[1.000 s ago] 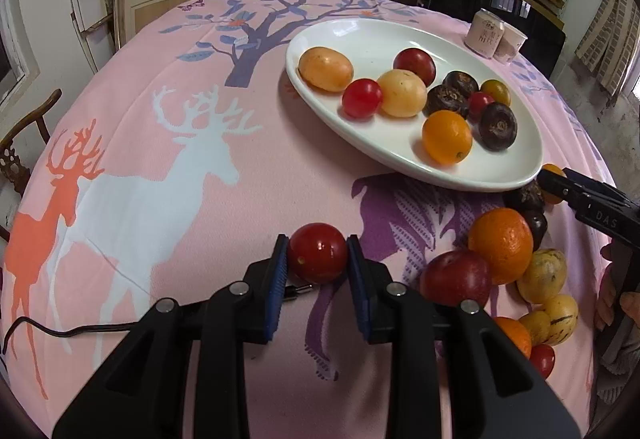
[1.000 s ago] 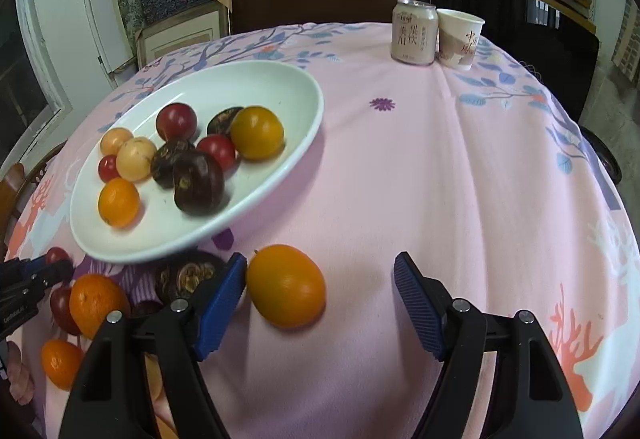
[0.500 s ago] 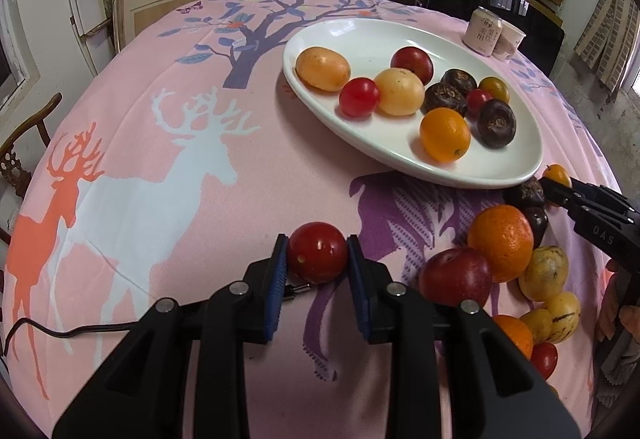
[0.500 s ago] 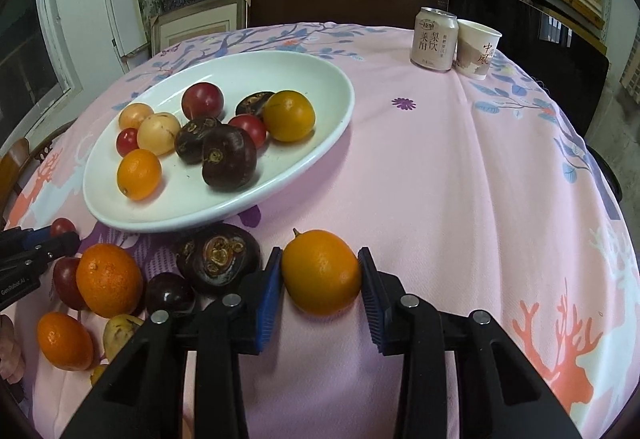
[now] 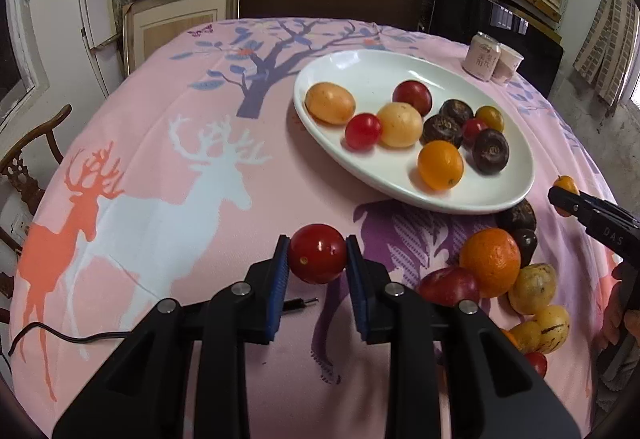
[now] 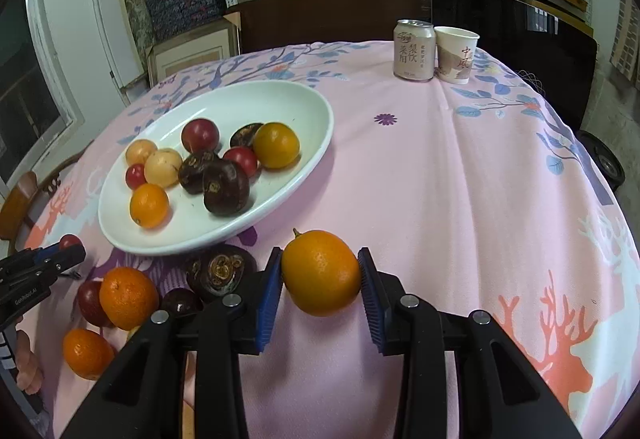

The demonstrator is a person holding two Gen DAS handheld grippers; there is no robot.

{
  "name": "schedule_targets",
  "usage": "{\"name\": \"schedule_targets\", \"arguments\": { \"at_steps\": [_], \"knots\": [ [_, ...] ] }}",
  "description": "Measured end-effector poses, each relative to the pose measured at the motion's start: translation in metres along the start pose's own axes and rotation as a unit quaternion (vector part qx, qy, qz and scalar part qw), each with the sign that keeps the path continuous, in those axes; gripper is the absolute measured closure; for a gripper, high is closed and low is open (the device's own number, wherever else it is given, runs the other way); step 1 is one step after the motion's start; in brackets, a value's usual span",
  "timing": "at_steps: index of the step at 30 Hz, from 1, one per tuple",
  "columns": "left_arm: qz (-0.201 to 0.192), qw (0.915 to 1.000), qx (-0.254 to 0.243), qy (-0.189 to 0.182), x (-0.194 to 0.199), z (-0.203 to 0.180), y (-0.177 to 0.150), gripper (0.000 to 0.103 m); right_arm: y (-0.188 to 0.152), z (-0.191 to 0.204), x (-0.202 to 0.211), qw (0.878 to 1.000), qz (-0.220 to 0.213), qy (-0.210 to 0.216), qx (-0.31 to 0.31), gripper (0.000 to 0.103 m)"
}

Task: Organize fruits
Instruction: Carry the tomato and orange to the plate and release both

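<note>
My left gripper [image 5: 317,259] is shut on a small red tomato [image 5: 318,253], held just above the pink cloth. My right gripper [image 6: 320,275] is shut on an orange kumquat-like fruit [image 6: 321,273] with a short stem, near the front rim of the white oval plate [image 6: 308,99]. The plate [image 5: 360,67] holds several fruits: red, yellow, orange and dark brown ones. A loose pile lies beside the plate, with an orange [image 5: 490,263], a dark red plum [image 5: 448,285] and yellow speckled fruits [image 5: 534,289]. From the left wrist view the right gripper [image 5: 568,199] shows at the right edge.
A drink can [image 6: 413,49] and a paper cup [image 6: 456,55] stand at the table's far side. A thin black cable [image 5: 60,335] lies on the cloth at the left. A wooden chair [image 5: 28,167] stands beyond the table's left edge. A hand [image 5: 624,319] grips the right tool.
The right gripper's jaws have closed from wide apart onto the orange fruit and lifted it slightly. The left gripper keeps its hold on the red tomato, barely moved.
</note>
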State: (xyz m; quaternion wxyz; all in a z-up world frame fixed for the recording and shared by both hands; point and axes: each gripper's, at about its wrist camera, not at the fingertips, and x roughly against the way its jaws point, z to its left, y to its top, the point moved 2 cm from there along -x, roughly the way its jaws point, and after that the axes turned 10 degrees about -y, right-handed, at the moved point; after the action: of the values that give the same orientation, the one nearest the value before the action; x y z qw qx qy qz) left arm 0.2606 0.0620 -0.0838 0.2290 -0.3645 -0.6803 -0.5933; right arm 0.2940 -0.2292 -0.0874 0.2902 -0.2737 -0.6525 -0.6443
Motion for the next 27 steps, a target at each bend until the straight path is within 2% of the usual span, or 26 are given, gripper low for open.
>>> {"name": "schedule_targets", "arguments": {
  "at_steps": [3,7,13,18,27],
  "knots": [
    [-0.018,0.9998,0.009,0.002,0.011,0.000,0.009,0.076,0.001,-0.008,0.009,1.000,-0.009,0.012,-0.022,0.065],
    [-0.038,0.9993,0.007,0.003,0.024,-0.005,0.040,0.076,0.010,-0.016,0.025,0.998,-0.033,0.029,-0.048,0.065],
    [-0.062,0.9980,-0.002,-0.012,0.017,-0.028,0.093,0.076,0.054,-0.005,0.045,0.995,-0.062,0.058,-0.056,0.065],
    [-0.045,0.9987,0.001,-0.022,-0.016,-0.038,0.115,0.076,0.083,0.029,0.025,0.996,-0.052,0.070,-0.036,0.065],
    [-0.010,0.9998,0.005,-0.017,-0.068,-0.030,0.125,0.076,0.075,0.077,-0.017,0.998,-0.018,0.065,0.018,0.065]
  ]
}}
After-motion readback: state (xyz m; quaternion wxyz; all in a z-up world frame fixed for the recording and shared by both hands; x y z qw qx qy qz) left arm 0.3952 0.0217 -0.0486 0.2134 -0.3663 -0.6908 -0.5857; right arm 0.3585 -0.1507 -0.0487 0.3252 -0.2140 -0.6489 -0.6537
